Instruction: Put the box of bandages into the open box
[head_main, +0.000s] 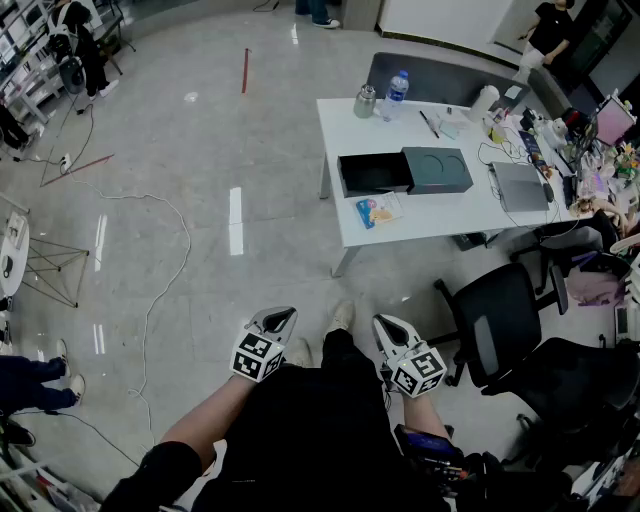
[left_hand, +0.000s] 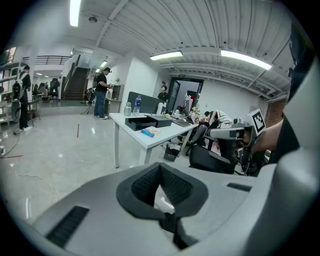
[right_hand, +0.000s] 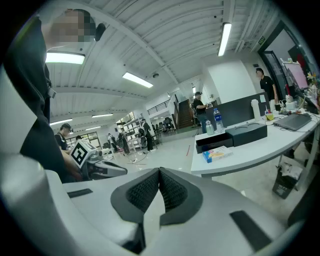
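Observation:
A small blue and yellow box of bandages (head_main: 378, 210) lies near the front edge of a white table (head_main: 420, 225). Just behind it stands the open black box (head_main: 373, 174), with its dark lid (head_main: 437, 169) to the right. Both show small in the left gripper view, the bandage box (left_hand: 148, 132) in front of the black box (left_hand: 135, 122), and in the right gripper view as bandages (right_hand: 216, 154) and box (right_hand: 214, 142). My left gripper (head_main: 279, 320) and right gripper (head_main: 389, 327) are held close to the person's body, well short of the table, both shut and empty.
Black office chairs (head_main: 497, 320) stand to the right of the table. Bottles (head_main: 395, 95), a laptop (head_main: 519, 186) and clutter fill the table's far and right parts. Cables (head_main: 165, 270) trail across the shiny floor at left. People stand in the background.

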